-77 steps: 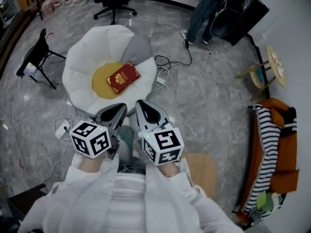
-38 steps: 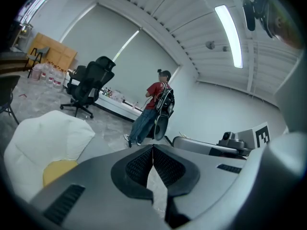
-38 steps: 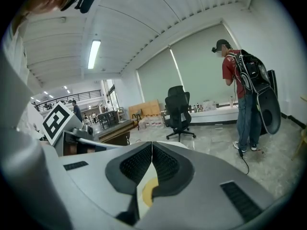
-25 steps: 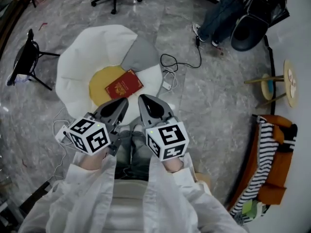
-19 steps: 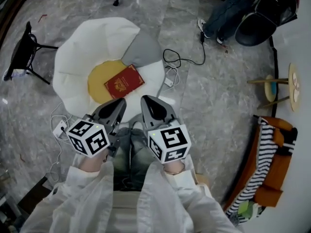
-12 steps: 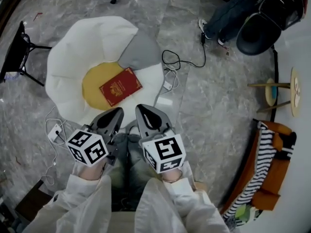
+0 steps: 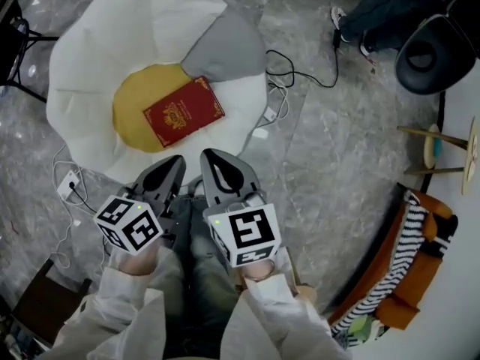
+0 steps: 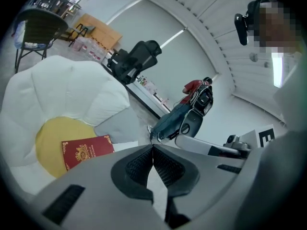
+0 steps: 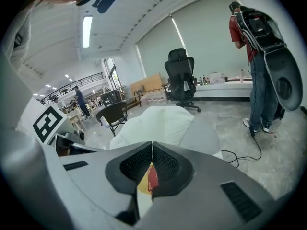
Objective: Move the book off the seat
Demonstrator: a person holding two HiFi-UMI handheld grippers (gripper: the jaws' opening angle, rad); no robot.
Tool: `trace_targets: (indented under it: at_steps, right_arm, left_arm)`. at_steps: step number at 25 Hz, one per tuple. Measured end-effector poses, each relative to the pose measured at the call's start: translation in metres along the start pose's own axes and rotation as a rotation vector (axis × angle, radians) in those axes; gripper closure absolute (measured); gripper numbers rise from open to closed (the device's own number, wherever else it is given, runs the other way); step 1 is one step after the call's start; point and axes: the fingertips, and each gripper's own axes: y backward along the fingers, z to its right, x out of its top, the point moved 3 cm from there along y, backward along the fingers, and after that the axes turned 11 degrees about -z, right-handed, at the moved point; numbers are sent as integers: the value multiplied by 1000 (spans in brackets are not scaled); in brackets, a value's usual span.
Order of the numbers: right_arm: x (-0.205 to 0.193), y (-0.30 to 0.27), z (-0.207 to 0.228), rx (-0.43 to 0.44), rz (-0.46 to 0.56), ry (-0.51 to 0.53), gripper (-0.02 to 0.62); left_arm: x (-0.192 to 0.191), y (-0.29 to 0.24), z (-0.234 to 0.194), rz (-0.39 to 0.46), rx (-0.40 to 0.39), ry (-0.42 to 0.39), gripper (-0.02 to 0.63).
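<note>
Book (image 9: 152, 178) on seat (image 9: 158, 123): mere sliver behind closed right claw (image 9: 152, 145).

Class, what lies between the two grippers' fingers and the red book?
Only bare white padding of the seat, seen in the head view.

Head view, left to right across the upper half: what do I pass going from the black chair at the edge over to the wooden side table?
Black chair → seat's yellow centre → red book → black cable → wooden side table.
</note>
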Motion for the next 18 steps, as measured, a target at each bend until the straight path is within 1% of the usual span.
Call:
trace_targets:
  at_steps: [2, 5, 11, 15, 18]
  right_arm:
    - [-11, -17, 7, 0, -2, -17, 583]
    - [-31, -42, 15, 2, -18, -24, 583]
    - [-67, -90, 26, 15, -40, -27, 583]
    - [-94, -118, 42, -6, -64, -17, 583]
    - [-110, -135, 55, -22, -75, -13, 583]
  left_arm:
    - [-7, -13, -18, 1, 10, 21, 600]
    - [-17, -30, -37, -5, 14, 23, 600]
    - [-34, -65, -85, 35, 10, 65, 600]
    - [-47, -91, -118, 53, 19, 81, 600]
    - [-63, -103, -142, 63, 29, 129, 600]
